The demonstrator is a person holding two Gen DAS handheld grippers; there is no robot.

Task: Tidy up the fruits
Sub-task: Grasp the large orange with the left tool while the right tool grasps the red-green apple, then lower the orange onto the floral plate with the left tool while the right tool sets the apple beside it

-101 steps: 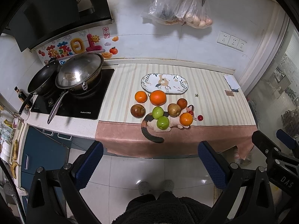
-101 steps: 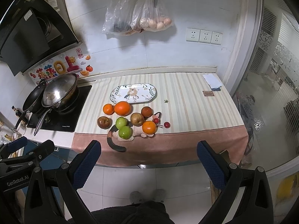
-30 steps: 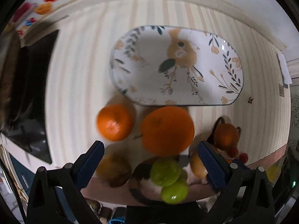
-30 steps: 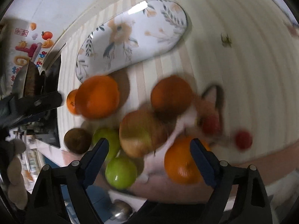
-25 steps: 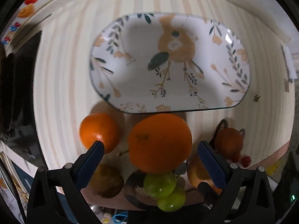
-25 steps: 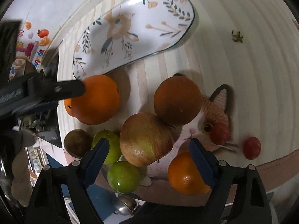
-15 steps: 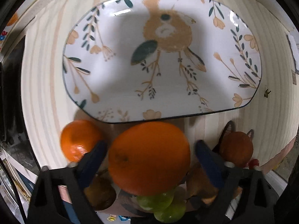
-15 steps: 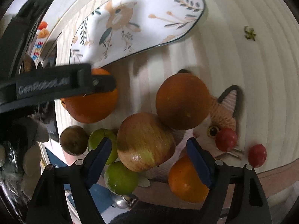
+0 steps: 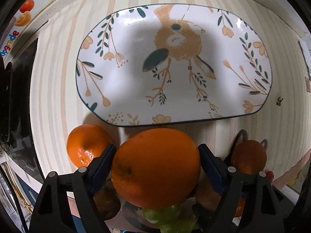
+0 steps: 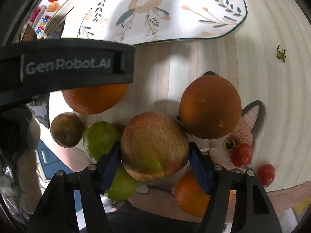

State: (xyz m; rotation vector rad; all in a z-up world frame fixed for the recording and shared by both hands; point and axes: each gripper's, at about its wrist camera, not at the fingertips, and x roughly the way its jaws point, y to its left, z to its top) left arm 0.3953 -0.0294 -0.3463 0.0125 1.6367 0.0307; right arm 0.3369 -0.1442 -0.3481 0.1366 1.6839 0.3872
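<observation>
Orange (image 9: 156, 168) and apple (image 10: 154, 145), both gripped.

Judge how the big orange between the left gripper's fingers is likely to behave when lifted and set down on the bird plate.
The big orange looks firm, so it probably won't deform between the blue pads of the left gripper. Being round, it may roll once released on the glossy, shallow plate. Its width nearly fills the jaws, so it is probably fairly heavy.
</observation>
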